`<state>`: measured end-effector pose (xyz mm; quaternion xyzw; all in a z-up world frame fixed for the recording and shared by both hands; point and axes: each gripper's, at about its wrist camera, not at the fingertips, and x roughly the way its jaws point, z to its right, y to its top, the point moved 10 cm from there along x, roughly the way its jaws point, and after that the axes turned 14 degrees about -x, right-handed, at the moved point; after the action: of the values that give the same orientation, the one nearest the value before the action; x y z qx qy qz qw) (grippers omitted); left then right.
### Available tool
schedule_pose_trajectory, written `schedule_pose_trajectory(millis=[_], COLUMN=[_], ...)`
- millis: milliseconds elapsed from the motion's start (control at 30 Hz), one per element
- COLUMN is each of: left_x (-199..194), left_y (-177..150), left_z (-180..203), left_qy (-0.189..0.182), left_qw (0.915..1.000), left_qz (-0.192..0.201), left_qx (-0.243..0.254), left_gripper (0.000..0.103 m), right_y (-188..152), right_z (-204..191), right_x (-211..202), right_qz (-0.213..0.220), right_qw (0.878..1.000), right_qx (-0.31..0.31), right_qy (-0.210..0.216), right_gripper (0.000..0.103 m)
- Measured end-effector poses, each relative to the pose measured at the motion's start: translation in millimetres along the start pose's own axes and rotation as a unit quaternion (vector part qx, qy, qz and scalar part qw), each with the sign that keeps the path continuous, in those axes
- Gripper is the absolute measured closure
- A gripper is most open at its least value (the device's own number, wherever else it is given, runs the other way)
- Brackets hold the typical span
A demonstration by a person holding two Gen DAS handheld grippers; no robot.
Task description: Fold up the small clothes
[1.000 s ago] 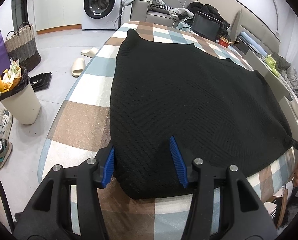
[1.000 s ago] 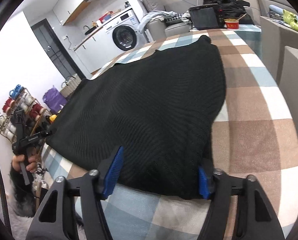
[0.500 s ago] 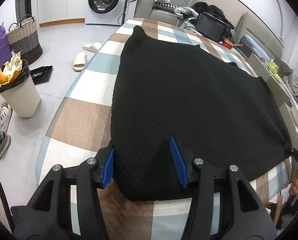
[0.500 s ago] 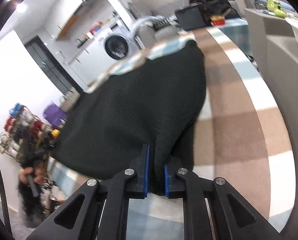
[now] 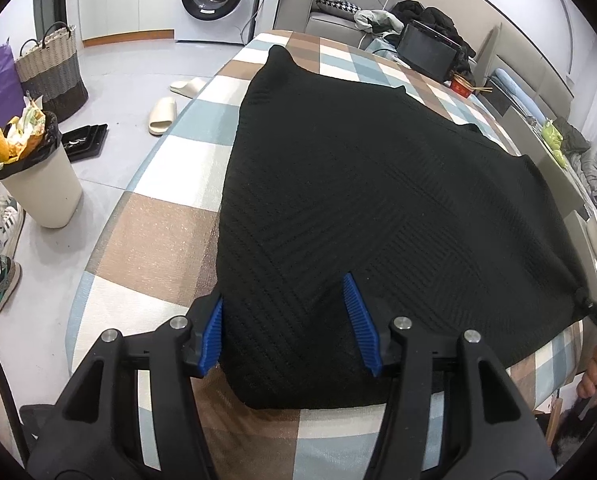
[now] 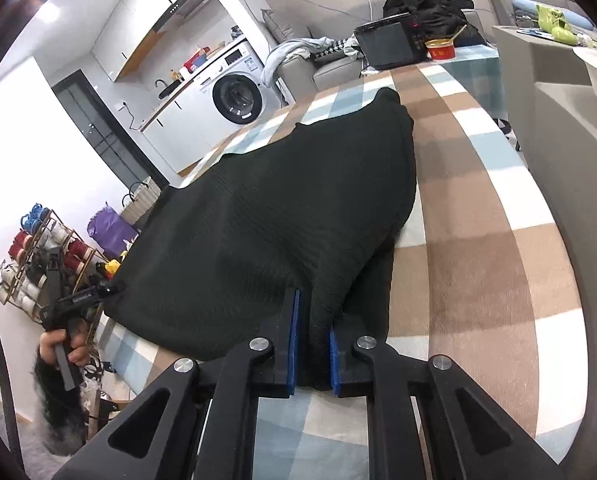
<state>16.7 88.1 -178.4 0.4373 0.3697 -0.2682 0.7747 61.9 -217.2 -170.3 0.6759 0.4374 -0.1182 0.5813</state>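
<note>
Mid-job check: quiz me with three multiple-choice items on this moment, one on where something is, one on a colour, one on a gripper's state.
1. Where does the black garment lie?
A. on the checked table
B. on the floor
C. in the washing machine

2. What colour are the gripper pads?
A. red
B. blue
C. white

3. How is the right gripper?
A. wide open
B. out of view
C. shut on the garment's edge

Key:
1 A, it is spread over the checked table.
2 B, both grippers' pads are blue.
3 C, fabric is pinched between its pads.
</note>
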Motion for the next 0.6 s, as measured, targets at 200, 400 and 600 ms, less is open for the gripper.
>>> schedule_pose_trajectory(millis=[200,400,600], left_x=[0,-4,-22], left_y=[1,2,9], left_z=[1,-2,-10], left_qy=[0.002,0.015,0.023], left_qw=[1.0,0.9998,0.9995], left_qz=[-0.002,0.002,0.019], left_qx=[0.003,0.01,0.012], left_gripper=[0.052,0.052,0.052], right_y=[-1,-12,-9], right_z=[0,2,1], right_x=[-1,-1,-10], right_qz=[-0.004,-0.027,-0.024], right_qw=[1.0,1.0,1.0], right_qx=[0.003,-0.008,-0.013], right_qy=[0.008,0.002,0.012], right_gripper=[0.091,0.091,0.088])
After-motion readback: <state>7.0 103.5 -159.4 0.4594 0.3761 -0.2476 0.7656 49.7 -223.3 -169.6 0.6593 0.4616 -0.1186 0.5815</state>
